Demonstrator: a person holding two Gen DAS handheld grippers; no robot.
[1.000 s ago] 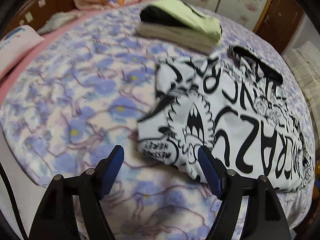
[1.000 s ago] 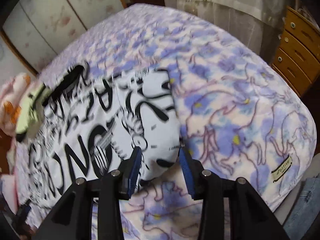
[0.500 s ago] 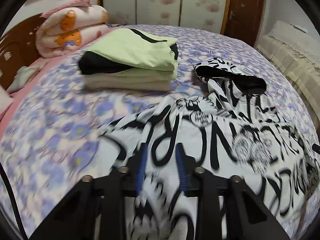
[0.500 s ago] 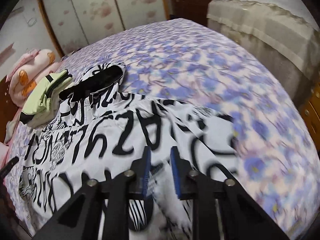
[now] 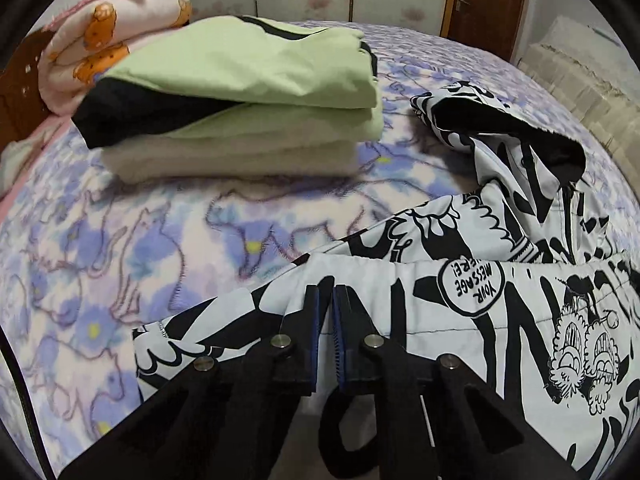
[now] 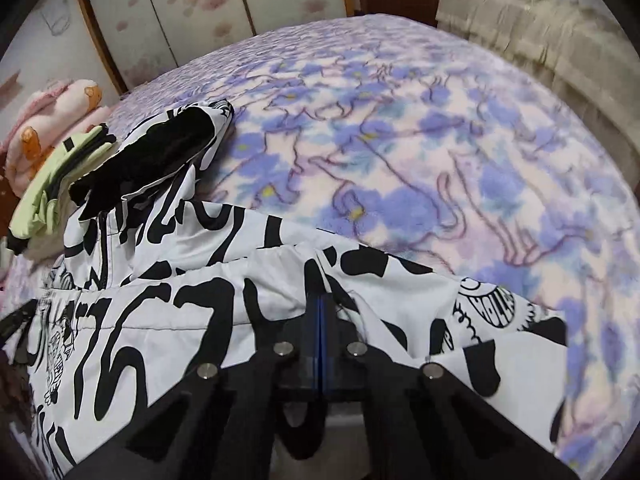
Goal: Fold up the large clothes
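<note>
A white jacket with black graffiti print point(image 5: 500, 280) lies on the bed, its black-lined hood point(image 5: 512, 140) toward the far side. Its lower part is folded up over the body. My left gripper point(image 5: 326, 300) is shut on the folded hem at the jacket's left side. My right gripper point(image 6: 322, 308) is shut on the same folded edge at the right side of the jacket point(image 6: 180, 300). The hood also shows in the right wrist view point(image 6: 160, 148).
A floral purple blanket point(image 5: 120, 240) covers the bed. A stack of folded clothes, green on top point(image 5: 240, 92), sits just beyond the jacket's left side; it also shows in the right wrist view point(image 6: 52, 184). A pink rolled quilt point(image 5: 112, 32) lies behind. A beige couch point(image 6: 560, 52) stands at right.
Both grippers closed on the jacket's bottom hem and carried it forward over the body toward the hood. The left jaws were wide open a second ago.
</note>
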